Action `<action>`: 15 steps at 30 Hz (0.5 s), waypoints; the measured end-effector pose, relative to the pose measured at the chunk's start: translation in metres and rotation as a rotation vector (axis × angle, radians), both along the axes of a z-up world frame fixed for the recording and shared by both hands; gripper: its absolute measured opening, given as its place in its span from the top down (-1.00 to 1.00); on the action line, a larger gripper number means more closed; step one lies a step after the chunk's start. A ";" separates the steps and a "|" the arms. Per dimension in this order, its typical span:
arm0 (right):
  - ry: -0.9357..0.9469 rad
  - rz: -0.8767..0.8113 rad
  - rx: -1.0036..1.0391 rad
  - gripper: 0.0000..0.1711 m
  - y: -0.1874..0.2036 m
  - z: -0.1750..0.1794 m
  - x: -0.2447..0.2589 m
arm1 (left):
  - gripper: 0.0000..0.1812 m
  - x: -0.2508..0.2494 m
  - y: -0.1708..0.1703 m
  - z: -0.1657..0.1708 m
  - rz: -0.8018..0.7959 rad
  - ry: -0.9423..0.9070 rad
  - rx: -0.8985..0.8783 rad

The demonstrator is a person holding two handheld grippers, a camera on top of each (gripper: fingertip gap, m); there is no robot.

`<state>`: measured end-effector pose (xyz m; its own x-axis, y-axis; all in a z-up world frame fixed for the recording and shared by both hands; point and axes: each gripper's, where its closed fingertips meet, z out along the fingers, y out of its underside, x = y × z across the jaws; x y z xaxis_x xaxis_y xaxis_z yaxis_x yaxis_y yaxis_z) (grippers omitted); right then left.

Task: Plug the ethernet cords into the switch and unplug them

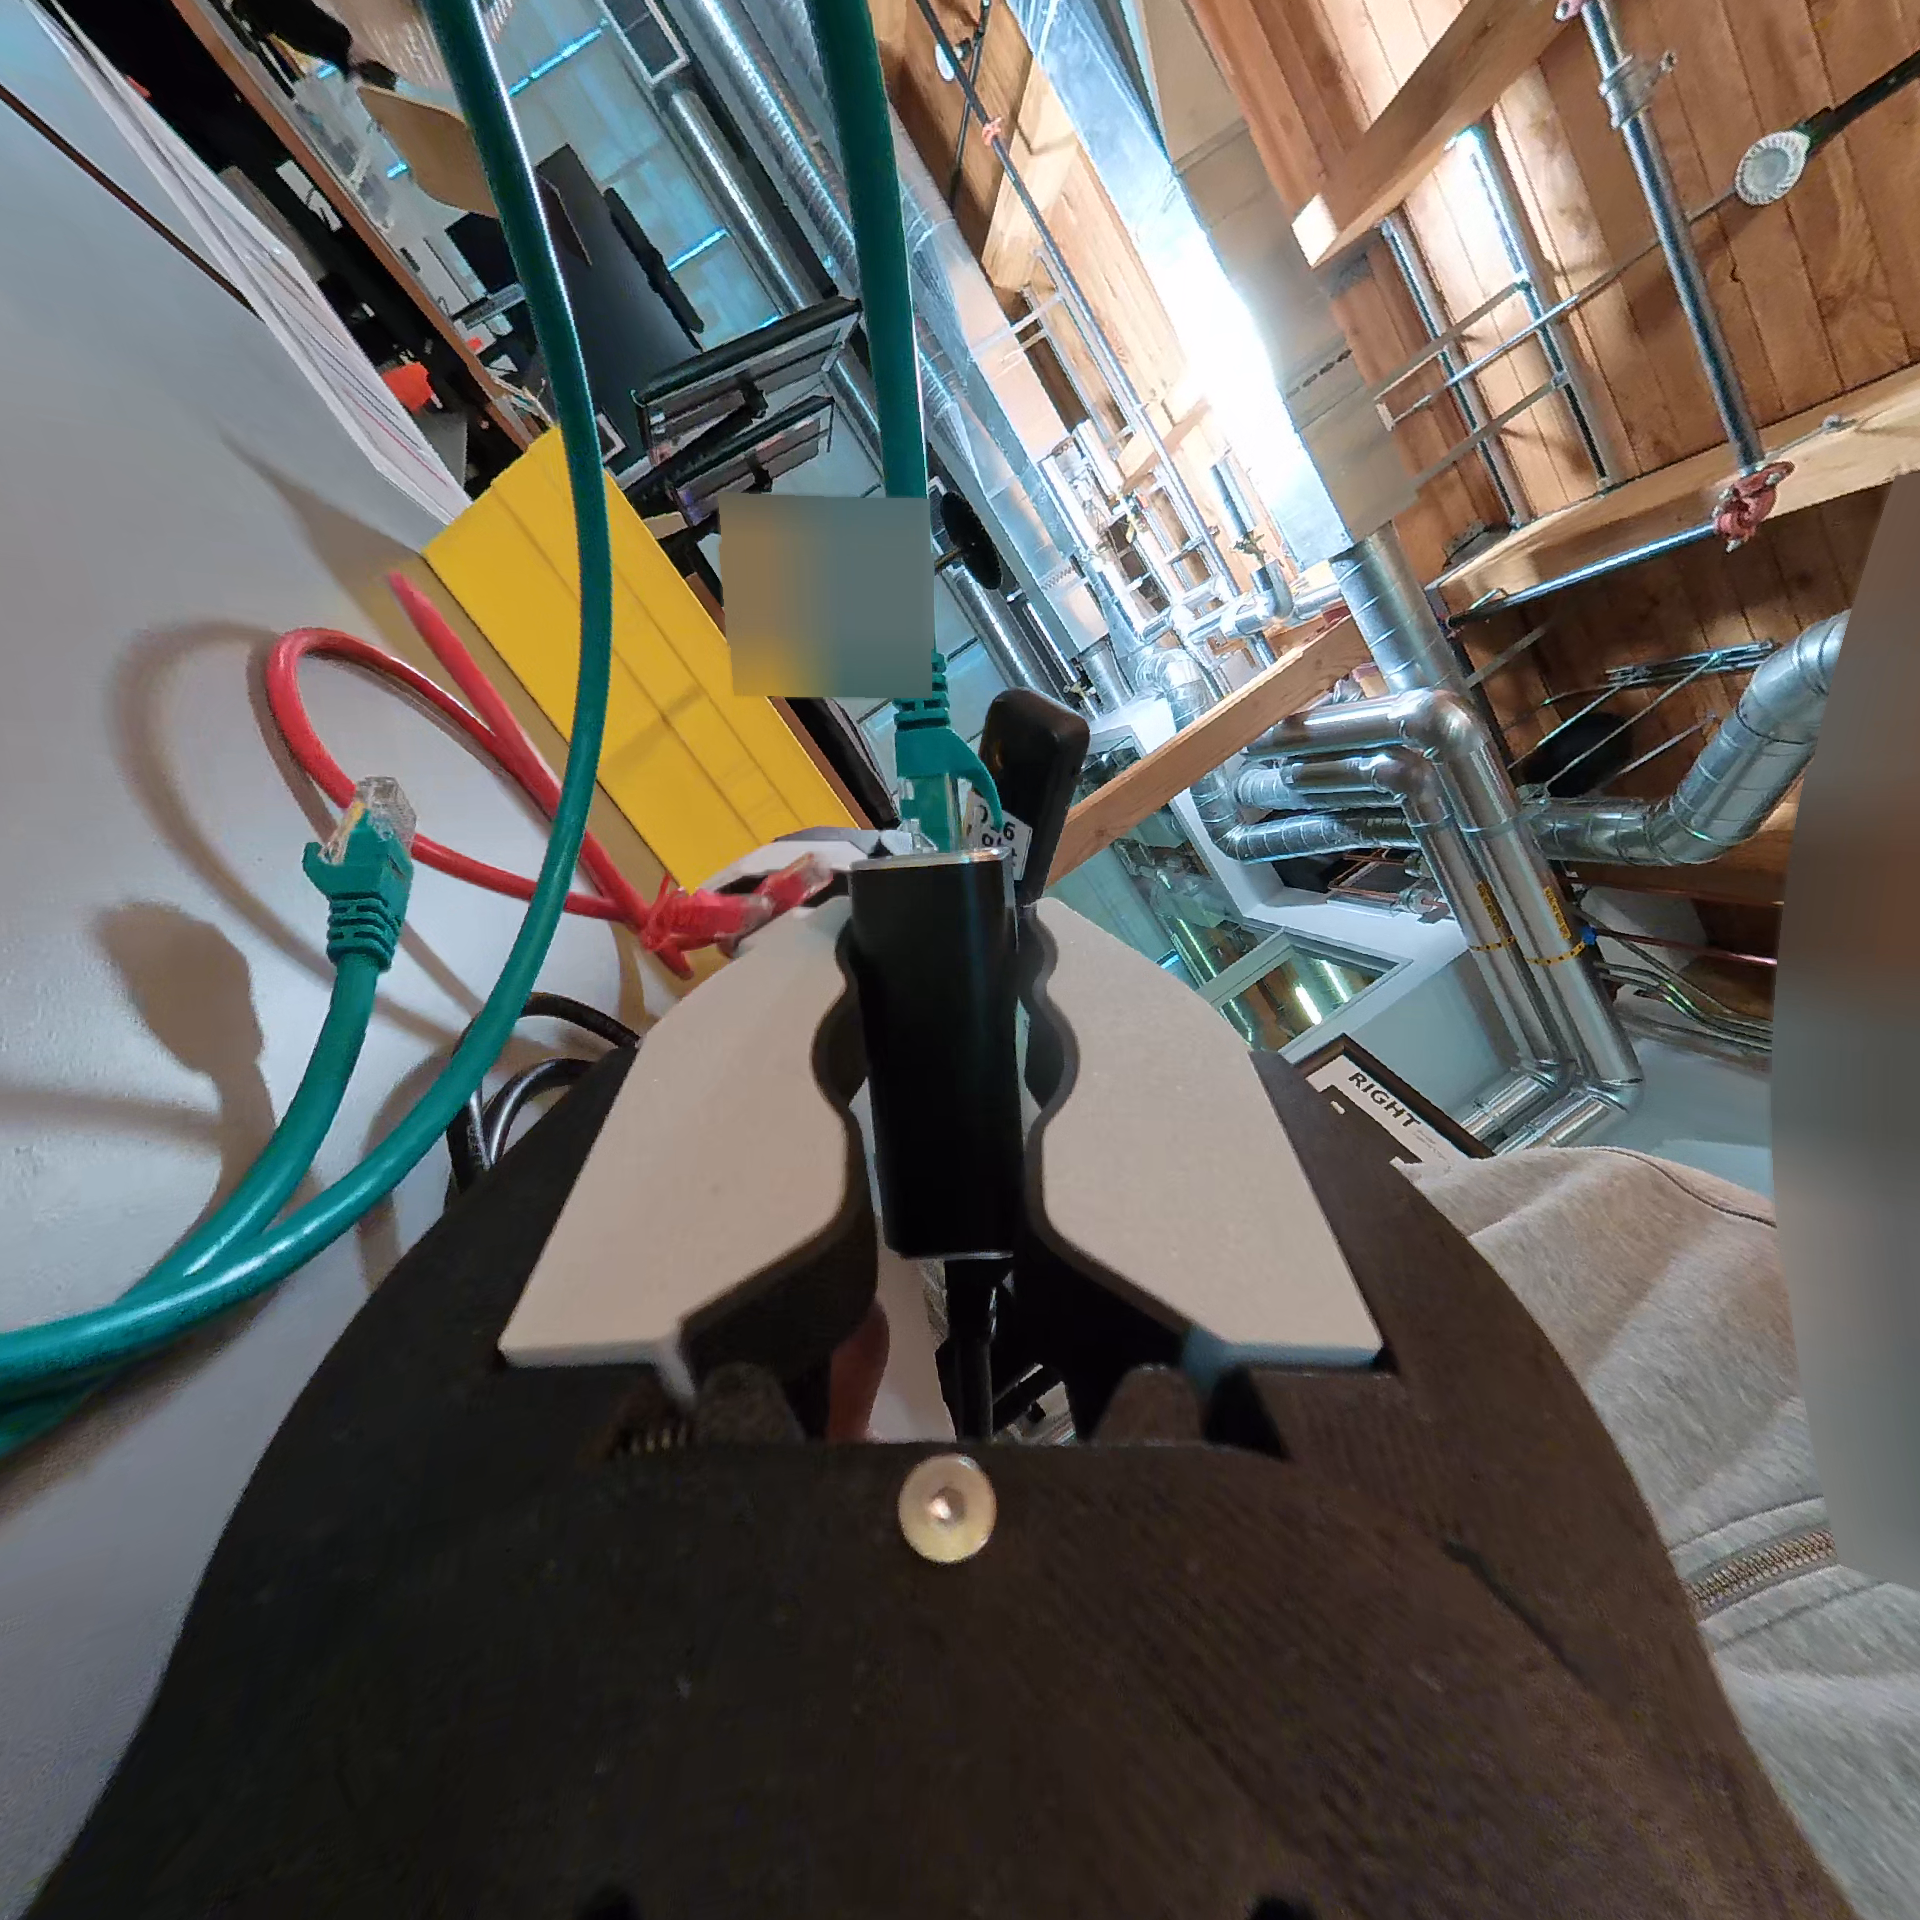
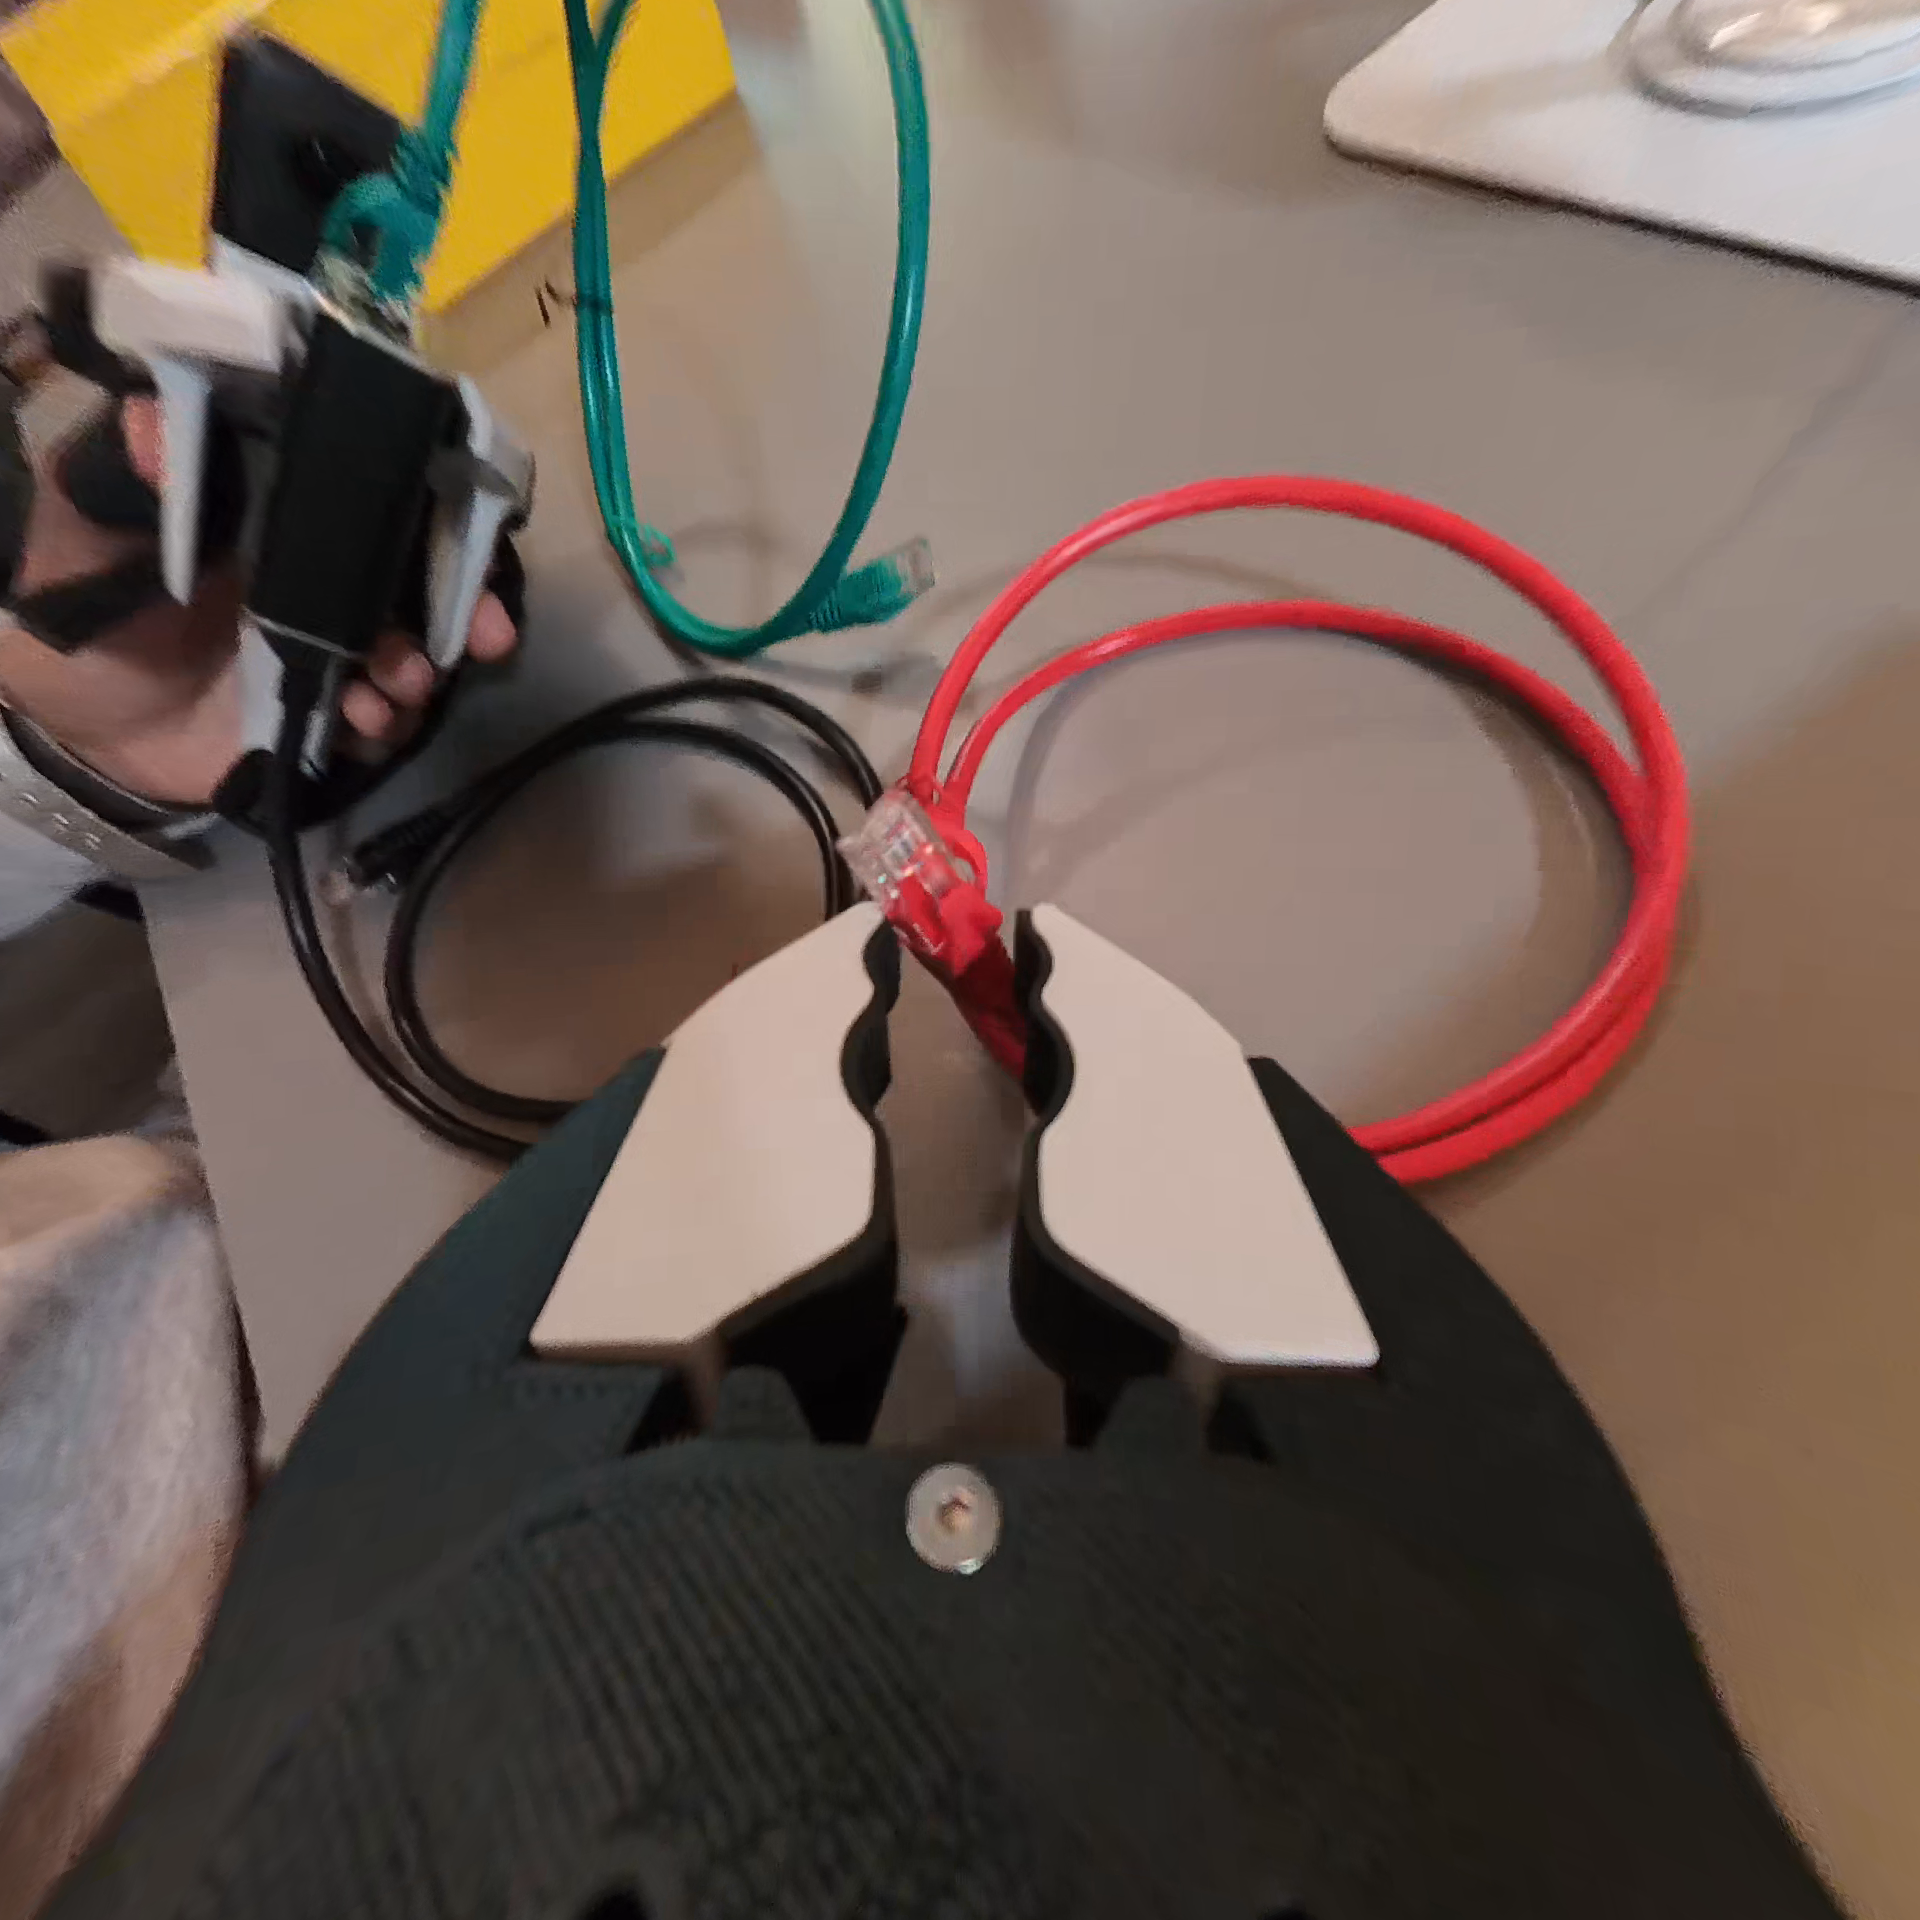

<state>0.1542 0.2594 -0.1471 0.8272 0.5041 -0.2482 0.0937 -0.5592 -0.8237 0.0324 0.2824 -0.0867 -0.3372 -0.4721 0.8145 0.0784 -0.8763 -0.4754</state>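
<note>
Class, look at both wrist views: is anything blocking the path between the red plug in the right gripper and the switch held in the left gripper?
Nothing visible blocks it. The red plug and the switch have only open air and bare table between them.

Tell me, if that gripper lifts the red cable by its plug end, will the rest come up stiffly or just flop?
Probably flop: the red cable lies in loose coils on the table, so the loops would likely sag and trail. The stretch by the plug, between the right gripper fingers, looks stiffer. The clear plug tip may be fragile.
</note>
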 end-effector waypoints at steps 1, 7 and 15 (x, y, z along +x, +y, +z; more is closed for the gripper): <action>0.039 -0.008 0.035 0.78 0.001 0.009 0.000 | 0.73 0.000 0.000 0.000 0.001 0.000 0.000; 0.292 -0.089 0.314 0.82 -0.004 0.085 0.012 | 0.73 0.000 0.000 0.000 0.003 0.001 0.000; 0.295 -0.294 0.767 0.83 -0.069 0.222 0.083 | 0.73 0.000 0.000 0.000 0.003 0.001 0.000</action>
